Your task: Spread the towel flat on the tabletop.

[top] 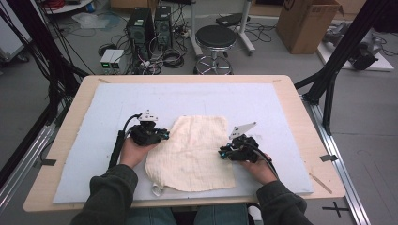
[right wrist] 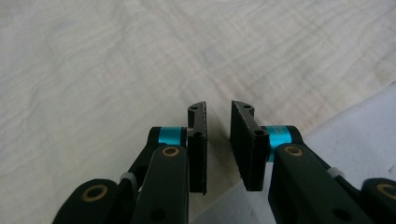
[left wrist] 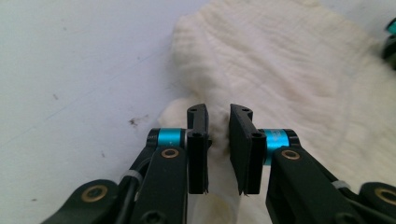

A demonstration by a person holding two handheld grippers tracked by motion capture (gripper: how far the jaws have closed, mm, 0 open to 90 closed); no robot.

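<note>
A cream cloth (top: 192, 150) lies spread on the pale blue mat (top: 187, 96), with a small loop at its near left corner. My left gripper (top: 164, 136) is at the cloth's left edge. In the left gripper view the narrow jaws (left wrist: 218, 112) pinch a raised fold of the cloth (left wrist: 289, 70). My right gripper (top: 221, 153) is at the cloth's right edge. In the right gripper view its jaws (right wrist: 218, 109) stand close together astride that edge, with the cloth (right wrist: 140, 70) between the pads and the mat (right wrist: 364, 135) to the right.
The mat covers most of a wooden table (top: 305, 117). Beyond the far edge stand a black stool (top: 215, 37), computer towers (top: 141, 26) with cables and a cardboard box (top: 307, 23). Black frame posts (top: 328, 84) rise at the table's right side.
</note>
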